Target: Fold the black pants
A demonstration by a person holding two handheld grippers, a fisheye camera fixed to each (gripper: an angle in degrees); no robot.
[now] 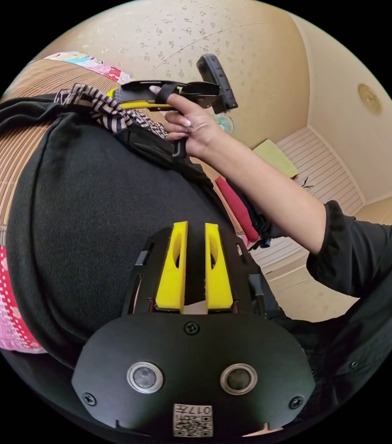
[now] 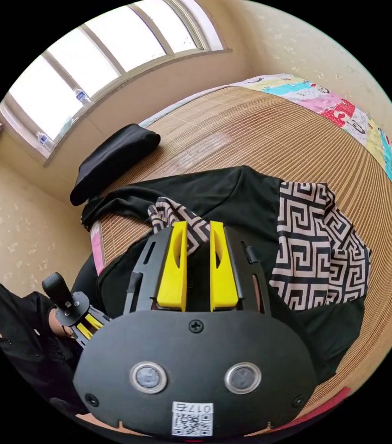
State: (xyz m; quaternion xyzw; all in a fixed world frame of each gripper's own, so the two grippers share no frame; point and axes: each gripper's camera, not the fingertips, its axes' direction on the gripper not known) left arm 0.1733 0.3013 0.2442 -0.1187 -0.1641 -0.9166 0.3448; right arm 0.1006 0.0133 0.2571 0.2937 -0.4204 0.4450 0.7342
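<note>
the black pants (image 2: 233, 194) lie spread on a bed covered by a woven bamboo mat (image 2: 260, 134), directly under and ahead of both hand-held grippers. in the left gripper view the black pants (image 1: 94, 208) run from just in front of the left hand-held gripper (image 1: 195, 240) toward the far edge of the mat. its yellow jaws stand nearly closed with only a narrow gap, dark cloth showing between them; whether they truly pinch the fabric i cannot tell. the right hand-held gripper (image 2: 197, 240) is likewise almost closed over black fabric, hold uncertain. in the left gripper view the person's hand (image 1: 191, 125) carries the right hand-held gripper (image 1: 159, 95) out beyond the pants.

a black-and-cream patterned garment (image 2: 321, 249) lies on the pants, just past the right jaws, part of it bunched beside the tips. the likely trouble: a fold would drag this garment along or trap it inside the crease. a shallow pinch on thick cloth may also slip, leaving the fold crooked. a folded black item (image 2: 113, 162) sits well beyond, near the window (image 2: 94, 69), out of the way.
</note>
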